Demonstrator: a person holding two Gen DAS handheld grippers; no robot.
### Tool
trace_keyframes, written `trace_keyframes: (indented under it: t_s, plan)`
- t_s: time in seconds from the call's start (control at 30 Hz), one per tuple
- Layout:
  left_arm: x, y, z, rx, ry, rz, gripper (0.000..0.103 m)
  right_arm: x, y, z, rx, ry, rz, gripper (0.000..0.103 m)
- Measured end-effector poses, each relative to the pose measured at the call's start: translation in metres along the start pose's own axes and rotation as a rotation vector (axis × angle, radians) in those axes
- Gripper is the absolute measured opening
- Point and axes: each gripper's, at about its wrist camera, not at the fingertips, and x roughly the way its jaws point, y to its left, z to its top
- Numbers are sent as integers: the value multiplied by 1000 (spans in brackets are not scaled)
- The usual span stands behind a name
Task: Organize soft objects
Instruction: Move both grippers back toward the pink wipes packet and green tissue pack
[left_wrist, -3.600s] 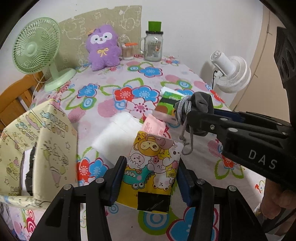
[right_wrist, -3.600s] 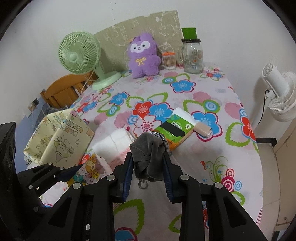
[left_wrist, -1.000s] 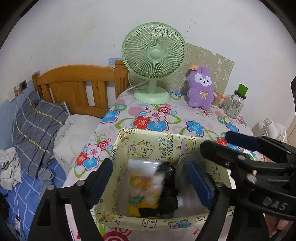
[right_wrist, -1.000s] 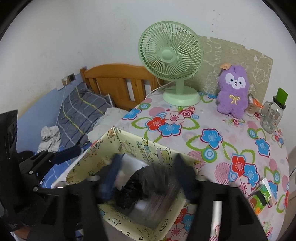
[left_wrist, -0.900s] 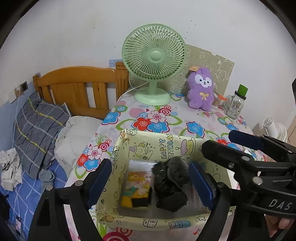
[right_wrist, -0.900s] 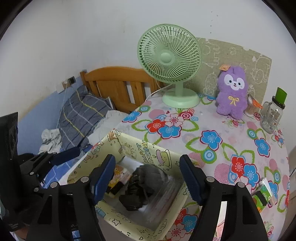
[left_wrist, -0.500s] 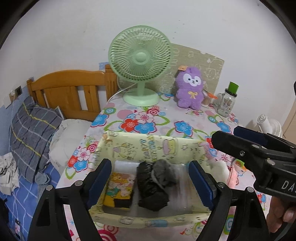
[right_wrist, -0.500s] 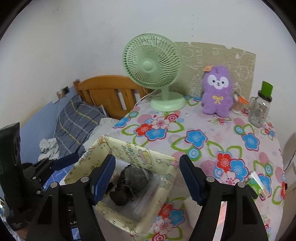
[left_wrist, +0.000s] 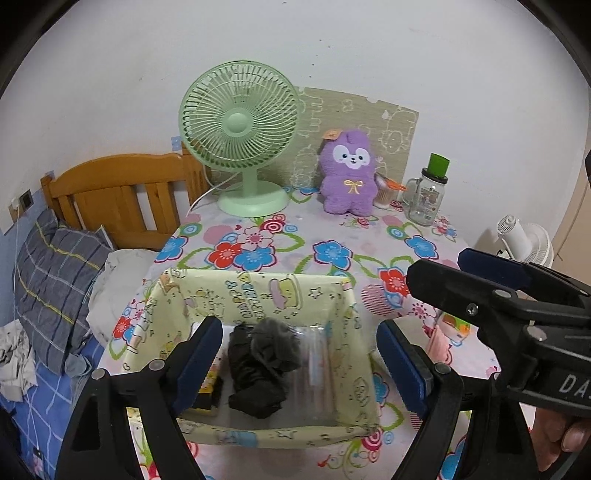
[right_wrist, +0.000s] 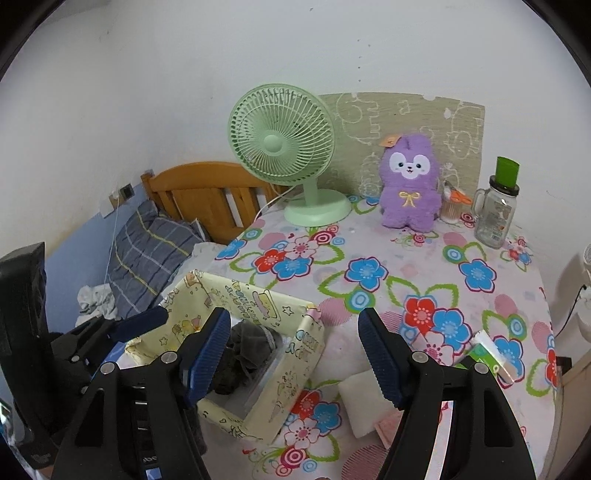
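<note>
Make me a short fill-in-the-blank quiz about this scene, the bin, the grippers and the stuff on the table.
1. The dark grey cloth bundle lies inside the ____ storage bin.
2. The left gripper and the right gripper both have their jaws ____.
3. The plush toy beside the green fan is ____ in colour.
4. The white pad lies ____ the bin, on the tablecloth.

Missing words: yellow; open; purple; outside

The yellow cartoon-print storage box (left_wrist: 258, 295), at the centre of the left wrist frame, carries an upside-down "HAPPY BIRTHDAY" on its inner far wall. At the lower right edge, the right gripper (left_wrist: 461, 273) shows white letters "DA", cut off by the frame.
</note>
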Motion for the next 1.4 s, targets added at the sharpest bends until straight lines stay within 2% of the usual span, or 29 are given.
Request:
trace_keyframes:
  t_s: [0.6,1.07,1.4]
  plan:
    - [2,-69,-2,89,11,-55,87,-42,-54,-20,69,-37,-53,74]
    - [24,-120,-17,169,69,-102,87,-56,-100,-42,143,-29,-86,74]
    - [52,-149,-25,218,133,-121,87,-50,-137,-58,205,-10,-115,74]
